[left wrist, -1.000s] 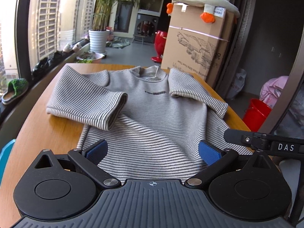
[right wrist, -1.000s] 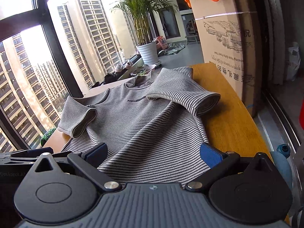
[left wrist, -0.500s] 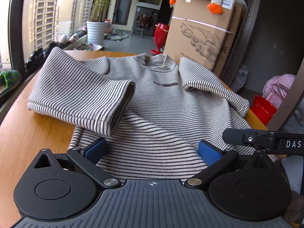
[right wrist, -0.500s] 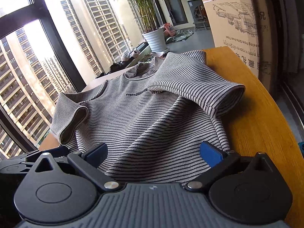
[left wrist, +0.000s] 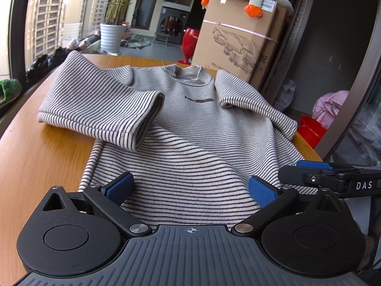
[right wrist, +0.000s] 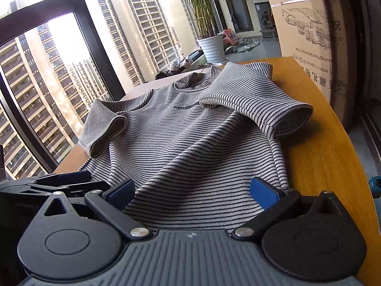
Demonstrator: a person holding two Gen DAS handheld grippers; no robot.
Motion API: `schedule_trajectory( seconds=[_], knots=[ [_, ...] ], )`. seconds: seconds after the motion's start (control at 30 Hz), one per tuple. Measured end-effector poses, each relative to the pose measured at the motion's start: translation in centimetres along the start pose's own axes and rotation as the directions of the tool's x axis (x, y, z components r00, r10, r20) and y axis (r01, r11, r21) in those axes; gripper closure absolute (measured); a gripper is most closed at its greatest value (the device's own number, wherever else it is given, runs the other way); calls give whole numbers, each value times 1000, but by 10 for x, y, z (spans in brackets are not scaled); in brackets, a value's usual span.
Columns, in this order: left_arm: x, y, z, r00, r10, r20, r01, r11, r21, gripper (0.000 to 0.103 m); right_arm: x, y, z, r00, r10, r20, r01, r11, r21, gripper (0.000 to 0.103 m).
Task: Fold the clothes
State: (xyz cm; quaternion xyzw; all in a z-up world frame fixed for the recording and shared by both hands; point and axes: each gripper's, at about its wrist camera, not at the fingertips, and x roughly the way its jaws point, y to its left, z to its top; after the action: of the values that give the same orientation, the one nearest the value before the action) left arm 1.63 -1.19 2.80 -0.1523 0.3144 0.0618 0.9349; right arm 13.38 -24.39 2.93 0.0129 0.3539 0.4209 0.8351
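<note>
My left tongs (left wrist: 190, 187) and right tongs (right wrist: 193, 189) stand apart over the hem of the striped T-shirt (left wrist: 195, 128), spread across the tabletop (left wrist: 42, 152). Advised: grip both hem corners evenly before lifting.

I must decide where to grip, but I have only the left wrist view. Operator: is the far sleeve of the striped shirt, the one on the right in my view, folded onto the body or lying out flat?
Observer: The right wrist view shows that right sleeve folded inward over the chest of the striped shirt, its open cuff bulging up, not flat.
Operator: Is there free table beyond that sleeve?
Observer: Yes, bare wooden table runs along that side, up to the cardboard box.
Operator: And the right gripper?
Observer: The right gripper is open, straddling the hem.
</note>
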Motion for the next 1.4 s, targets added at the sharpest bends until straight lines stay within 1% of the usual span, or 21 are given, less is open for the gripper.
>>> schedule_trajectory(
  seconds=[0.1,0.37,0.5,0.57,0.63,0.7,0.77,0.8,0.87,0.93,1.0,1.03,1.1,1.17,1.2,1.23,1.27,1.3,1.33,1.37,1.4],
  knots=[
    [0,-7,-1,1000,28,-11,-27,999,40,0,3,-2,3,1000,-10,6,10,1000,4,0],
    [-3,-3,-4,1000,7,-7,-7,1000,26,0,10,5,6,998,-60,-16,60,997,-45,0],
    [-3,-6,-3,1000,20,-9,-20,999,32,0,7,4,3,999,-52,-2,52,998,-28,0],
    [-5,-5,0,1000,25,-11,-24,1000,10,0,7,1,3,999,-38,6,38,999,-12,0],
    [-8,-3,6,999,43,12,-43,999,6,0,6,-2,3,1000,-24,15,24,1000,1,0],
    [-15,-8,16,990,114,84,-120,989,82,0,5,-6,3,1000,-8,25,8,1000,17,0],
    [-16,-17,25,969,193,153,-223,952,211,0,3,-10,2,999,9,36,-10,999,35,0],
    [-13,-23,28,950,249,187,-295,911,289,0,3,-12,1,999,19,42,-20,999,45,0],
    [-3,-30,31,918,326,225,-392,832,393,0,1,-16,1,998,36,52,-40,997,61,0],
    [6,-32,32,905,360,227,-426,783,454,0,-1,-19,2,995,64,71,-68,996,62,0],
    [16,-34,33,902,380,206,-431,765,479,1,-6,-22,5,987,113,112,-117,992,39,0],
    [20,-35,34,903,384,191,-427,766,480,1,-8,-24,8,984,123,133,-127,992,26,0],
    [23,-37,35,907,379,182,-419,780,464,1,-14,-29,16,980,95,173,-101,995,26,0],
    [20,-39,38,921,343,182,-389,817,426,1,-19,-45,27,979,34,203,-54,994,92,0],
    [19,-39,40,932,313,181,-361,844,398,1,-20,-57,33,978,15,207,-46,989,143,1],
    [17,-38,42,944,279,176,-326,871,368,2,-21,-69,36,979,6,205,-47,979,197,6],
    [16,-35,44,960,229,162,-272,902,336,2,-20,-80,37,981,6,195,-57,965,255,15],
    [14,-32,47,974,173,148,-211,930,301,2,-18,-90,37,984,14,178,-70,948,310,20],
    [12,-26,49,989,83,119,-110,964,244,2,-16,-97,35,986,20,165,-79,930,358,29],
    [13,-19,52,996,-4,92,-13,983,181,2,-12,-103,33,988,22,153,-83,912,403,35],
    [14,-12,55,994,-88,71,80,990,116,2,-8,-107,31,990,10,142,-72,897,436,36]
  ],
)
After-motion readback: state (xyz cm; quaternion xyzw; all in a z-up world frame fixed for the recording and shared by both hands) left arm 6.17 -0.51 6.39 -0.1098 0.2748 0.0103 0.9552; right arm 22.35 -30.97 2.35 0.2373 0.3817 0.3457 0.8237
